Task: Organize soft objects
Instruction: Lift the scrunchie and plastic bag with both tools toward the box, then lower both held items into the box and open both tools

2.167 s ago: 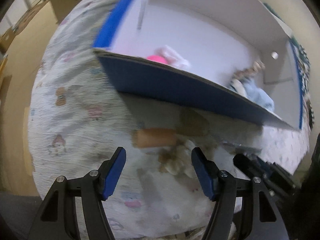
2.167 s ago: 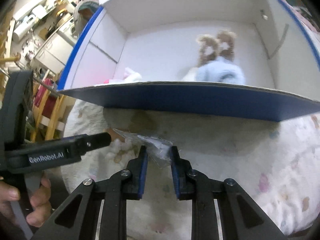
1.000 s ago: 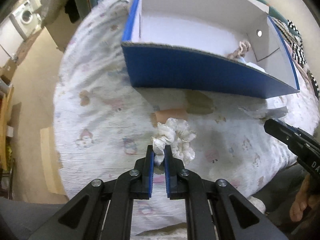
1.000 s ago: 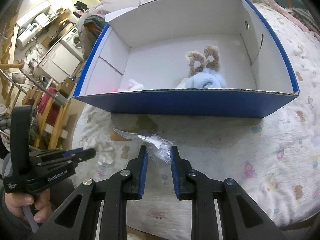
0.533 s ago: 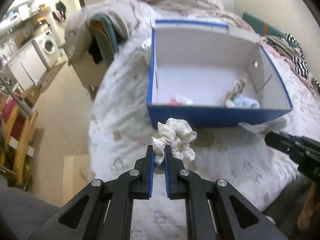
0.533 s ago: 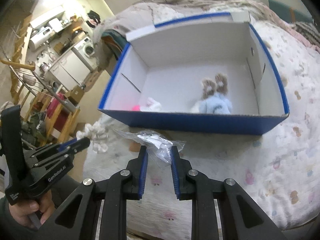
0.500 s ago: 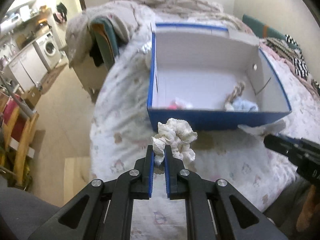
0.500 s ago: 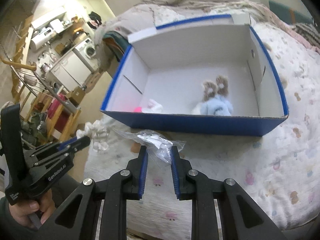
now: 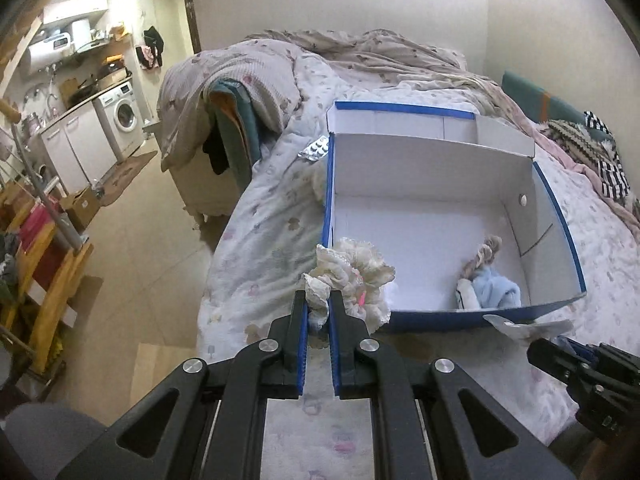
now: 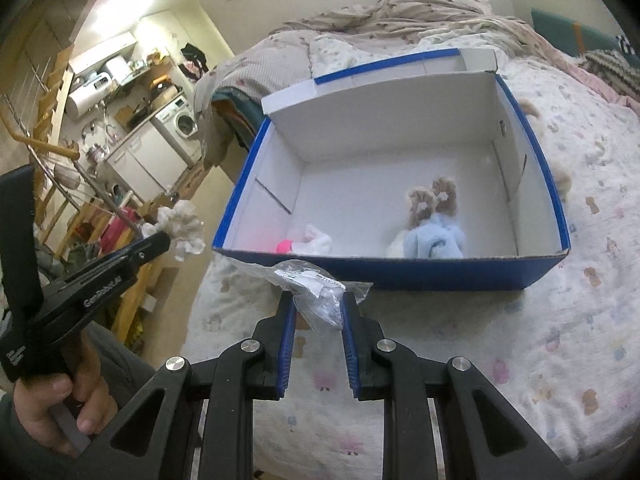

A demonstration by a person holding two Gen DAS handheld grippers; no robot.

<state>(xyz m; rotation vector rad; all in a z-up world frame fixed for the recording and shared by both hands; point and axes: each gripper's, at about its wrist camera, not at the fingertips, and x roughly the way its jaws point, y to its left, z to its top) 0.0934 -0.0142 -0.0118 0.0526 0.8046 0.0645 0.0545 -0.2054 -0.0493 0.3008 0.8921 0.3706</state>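
My left gripper (image 9: 318, 304) is shut on a cream ruffled scrunchie (image 9: 352, 276) and holds it in the air near the front left corner of the blue box (image 9: 472, 318). It also shows in the right wrist view (image 10: 182, 226). My right gripper (image 10: 318, 304) is shut on a crumpled clear plastic bag (image 10: 316, 284), held above the bed in front of the box (image 10: 400, 272). Inside the box lie a light blue soft item with tan scrunchies (image 10: 434, 232) and a pink and white item (image 10: 308, 244).
The box sits on a patterned bed sheet (image 10: 520, 340). A rumpled duvet (image 9: 360, 52) lies behind it. A blister pack (image 9: 314, 148) lies by the box's far left corner. The floor, a washing machine (image 9: 124, 120) and wooden racks (image 9: 36, 280) are to the left.
Both grippers have risen and pulled back from the bed, so the box looks smaller and lower. The left gripper still holds the scrunchie, the right the plastic bag.
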